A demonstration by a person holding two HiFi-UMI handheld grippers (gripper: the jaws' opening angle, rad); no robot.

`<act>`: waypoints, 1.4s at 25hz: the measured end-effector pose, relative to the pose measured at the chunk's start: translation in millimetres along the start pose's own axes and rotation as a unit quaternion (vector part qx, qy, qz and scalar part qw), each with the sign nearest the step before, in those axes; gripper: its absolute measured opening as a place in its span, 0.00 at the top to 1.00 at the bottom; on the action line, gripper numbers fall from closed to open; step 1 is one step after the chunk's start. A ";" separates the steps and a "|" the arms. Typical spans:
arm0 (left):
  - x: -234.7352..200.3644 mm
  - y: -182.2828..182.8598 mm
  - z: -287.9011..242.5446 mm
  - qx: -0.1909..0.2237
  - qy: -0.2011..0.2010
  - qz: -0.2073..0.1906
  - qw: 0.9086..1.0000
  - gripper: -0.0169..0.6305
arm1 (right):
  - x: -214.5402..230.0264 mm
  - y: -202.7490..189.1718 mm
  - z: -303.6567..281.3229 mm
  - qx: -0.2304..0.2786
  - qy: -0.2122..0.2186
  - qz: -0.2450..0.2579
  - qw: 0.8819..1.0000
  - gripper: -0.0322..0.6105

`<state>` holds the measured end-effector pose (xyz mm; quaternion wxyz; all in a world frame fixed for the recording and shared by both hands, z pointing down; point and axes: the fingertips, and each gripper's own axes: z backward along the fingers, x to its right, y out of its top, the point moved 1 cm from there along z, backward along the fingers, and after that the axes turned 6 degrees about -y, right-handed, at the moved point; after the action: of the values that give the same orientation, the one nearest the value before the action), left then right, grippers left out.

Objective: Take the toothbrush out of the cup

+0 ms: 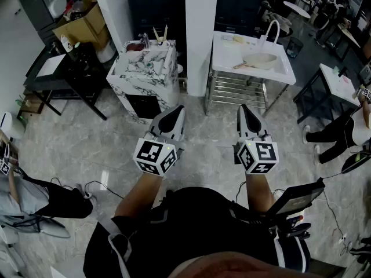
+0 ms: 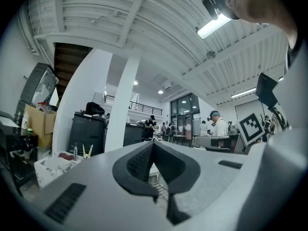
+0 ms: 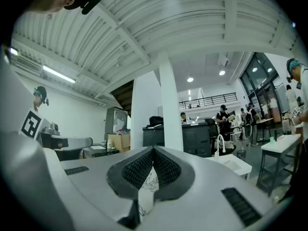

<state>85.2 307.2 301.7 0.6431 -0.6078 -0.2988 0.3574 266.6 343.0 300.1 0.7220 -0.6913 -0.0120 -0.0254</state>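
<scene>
The left gripper (image 1: 178, 112) and right gripper (image 1: 244, 109), side by side at mid-frame, each have jaws closed together on nothing. The toothbrush (image 1: 160, 35) shows as pale sticks upright on the marbled washstand (image 1: 145, 71), upper centre-left, well apart from both

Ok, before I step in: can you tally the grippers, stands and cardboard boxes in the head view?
Grippers: 2, left gripper and right gripper, jaws shut
Stands: 2, marble-patterned stand and white sink stand
Cardboard box: 1
Total: 5
</scene>
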 end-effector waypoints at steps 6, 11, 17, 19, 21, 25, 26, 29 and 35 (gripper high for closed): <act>-3.1 -1.3 -0.8 -0.003 0.004 0.004 1.000 0.97 | 0.0 -1.5 -1.7 -0.001 -0.006 0.001 1.000 0.92; -2.8 -1.9 0.0 -0.004 0.001 0.005 1.000 0.97 | -1.5 0.0 -1.1 0.001 -0.010 0.004 1.000 0.92; -4.6 -2.4 3.9 -0.006 0.001 0.007 1.000 0.97 | -8.8 -0.7 -0.6 -0.001 0.002 -0.005 1.000 0.91; -7.9 -2.8 6.3 -0.007 0.001 0.007 1.000 0.97 | -16.6 -0.3 -2.2 0.000 0.012 0.000 1.000 0.91; -11.6 -2.2 8.8 -0.007 0.002 0.007 1.000 0.97 | -23.4 1.1 -4.5 0.000 0.018 0.003 1.000 0.91; -15.9 0.2 16.2 -0.006 0.000 0.007 1.000 0.97 | -35.3 2.8 -6.0 -0.001 0.025 0.002 1.000 0.91; -18.1 1.0 18.6 -0.004 0.002 0.007 1.000 0.97 | -38.9 3.0 -6.8 -0.001 0.027 0.002 1.000 0.91; -31.1 5.2 26.4 0.002 0.009 0.007 1.000 0.97 | -51.9 5.1 -14.2 0.002 0.033 0.001 0.999 0.91; -53.0 10.9 45.3 0.005 0.017 0.005 1.000 0.97 | -74.8 3.8 -26.6 0.003 0.034 0.002 0.999 0.91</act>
<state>17.1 289.4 297.3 0.6496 -0.6119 -0.2828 0.3516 191.6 318.1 291.2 0.7242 -0.6878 0.0140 -0.0473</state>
